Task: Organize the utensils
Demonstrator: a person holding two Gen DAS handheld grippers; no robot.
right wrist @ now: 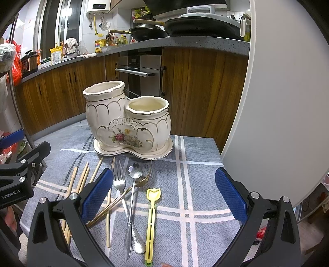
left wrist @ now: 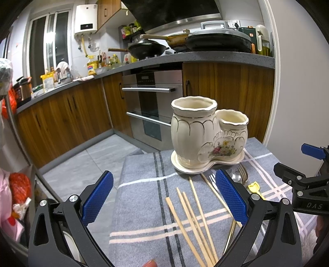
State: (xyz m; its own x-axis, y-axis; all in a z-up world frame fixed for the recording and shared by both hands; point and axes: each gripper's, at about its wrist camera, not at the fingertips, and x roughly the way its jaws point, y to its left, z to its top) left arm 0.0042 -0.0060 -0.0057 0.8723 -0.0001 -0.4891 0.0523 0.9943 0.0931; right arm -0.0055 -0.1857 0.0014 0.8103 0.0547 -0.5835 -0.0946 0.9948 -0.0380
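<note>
A grey plaid cloth [right wrist: 197,164] covers the worktop, and behind it stand wooden cabinets [left wrist: 61,121], a steel oven [left wrist: 154,106], black woks [left wrist: 148,48] and a white water heater [left wrist: 86,19].

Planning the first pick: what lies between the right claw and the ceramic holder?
In the right wrist view, a silver fork, flower-headed spoon and yellow utensil lie between right claw and holder.

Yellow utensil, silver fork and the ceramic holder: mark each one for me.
yellow utensil [right wrist: 151,215], right wrist view, on the middle of its slotted handle.
silver fork [right wrist: 119,181], right wrist view, at the base of its tines.
ceramic holder [right wrist: 123,131], right wrist view, on the front wall near the painted flowers.
</note>
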